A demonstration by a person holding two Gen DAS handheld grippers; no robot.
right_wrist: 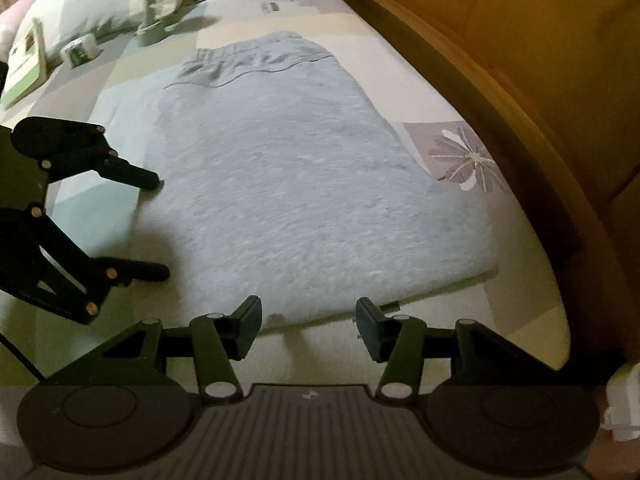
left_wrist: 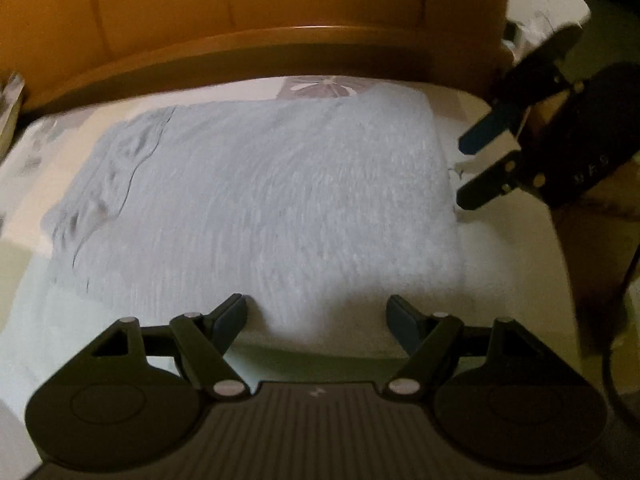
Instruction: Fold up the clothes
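Hovering at the near edge of a pale grey fleecy garment (right_wrist: 304, 184), the right gripper (right_wrist: 308, 322) has its jaws spread with nothing between them, and the left gripper (left_wrist: 316, 316) is spread wide and empty too. Motion blur smears the left wrist view, hiding fine detail. The garment lies folded flat on a patchwork bedsheet (right_wrist: 520, 304), its gathered waistband (right_wrist: 248, 60) farthest away, beside a wooden bed frame (right_wrist: 532, 128).

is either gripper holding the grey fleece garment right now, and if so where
Neither holds it. The left gripper and right gripper both stand open over the near edge of the grey fleece garment, nothing pinched between their pads.
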